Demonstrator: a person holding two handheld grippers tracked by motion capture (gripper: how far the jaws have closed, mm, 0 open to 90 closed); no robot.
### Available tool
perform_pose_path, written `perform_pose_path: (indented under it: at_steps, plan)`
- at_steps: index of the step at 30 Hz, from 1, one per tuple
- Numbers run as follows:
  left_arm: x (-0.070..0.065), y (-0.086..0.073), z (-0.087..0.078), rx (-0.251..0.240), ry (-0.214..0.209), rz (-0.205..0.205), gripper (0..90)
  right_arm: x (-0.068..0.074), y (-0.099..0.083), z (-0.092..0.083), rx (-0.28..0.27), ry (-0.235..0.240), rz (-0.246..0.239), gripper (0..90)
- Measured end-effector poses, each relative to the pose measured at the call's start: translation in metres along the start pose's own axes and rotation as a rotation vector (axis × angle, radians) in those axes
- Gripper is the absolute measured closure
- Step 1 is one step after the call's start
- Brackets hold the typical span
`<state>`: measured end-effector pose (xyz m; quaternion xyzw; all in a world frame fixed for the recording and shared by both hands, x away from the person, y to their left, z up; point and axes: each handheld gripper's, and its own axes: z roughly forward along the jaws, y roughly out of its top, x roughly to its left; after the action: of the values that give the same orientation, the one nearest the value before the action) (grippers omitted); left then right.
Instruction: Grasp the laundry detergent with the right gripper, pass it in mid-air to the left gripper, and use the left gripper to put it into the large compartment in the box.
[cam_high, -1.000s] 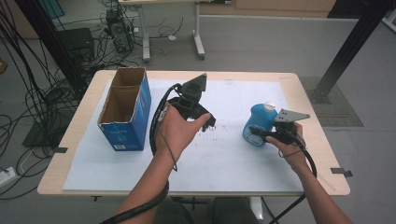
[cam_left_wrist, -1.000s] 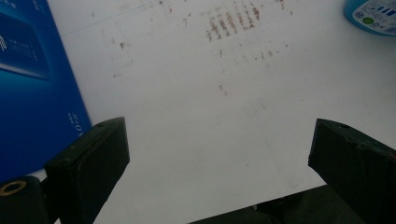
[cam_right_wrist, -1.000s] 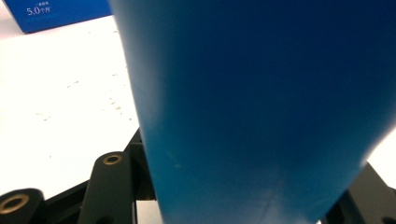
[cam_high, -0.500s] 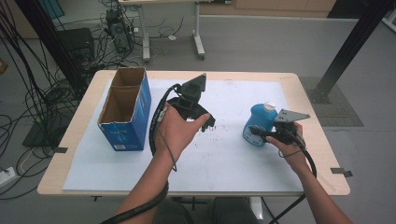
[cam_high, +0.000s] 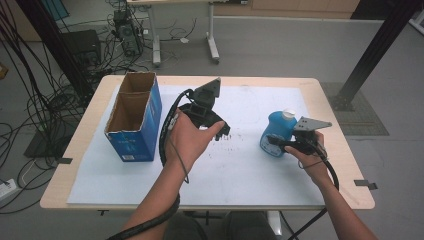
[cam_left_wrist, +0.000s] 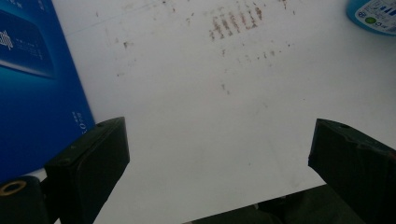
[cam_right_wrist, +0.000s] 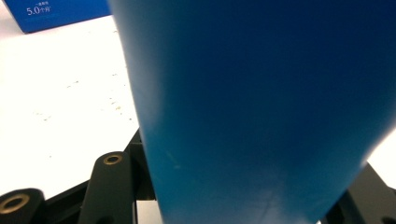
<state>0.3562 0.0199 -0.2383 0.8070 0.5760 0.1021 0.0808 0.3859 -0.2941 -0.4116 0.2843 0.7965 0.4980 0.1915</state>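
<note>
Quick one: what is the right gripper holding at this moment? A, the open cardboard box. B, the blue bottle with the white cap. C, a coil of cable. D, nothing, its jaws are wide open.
B: in the high view the right gripper has its jaws closed around the blue bottle, and the right gripper view shows the bottle's blue body between its jaws.

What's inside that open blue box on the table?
The blue box shows bare brown cardboard walls and two compartments; nothing visible inside. The floor of the near compartment is hidden by its front wall.
</note>
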Motion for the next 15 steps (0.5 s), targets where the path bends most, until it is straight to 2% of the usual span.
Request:
perform_pose_path:
  at_steps: [15]
  plan:
    - [-0.0007,0.0011,-0.002,0.001,0.004,0.006,5.6,0.0001,-0.0004,-0.0001,-0.003,0.001,0.001,43.2]
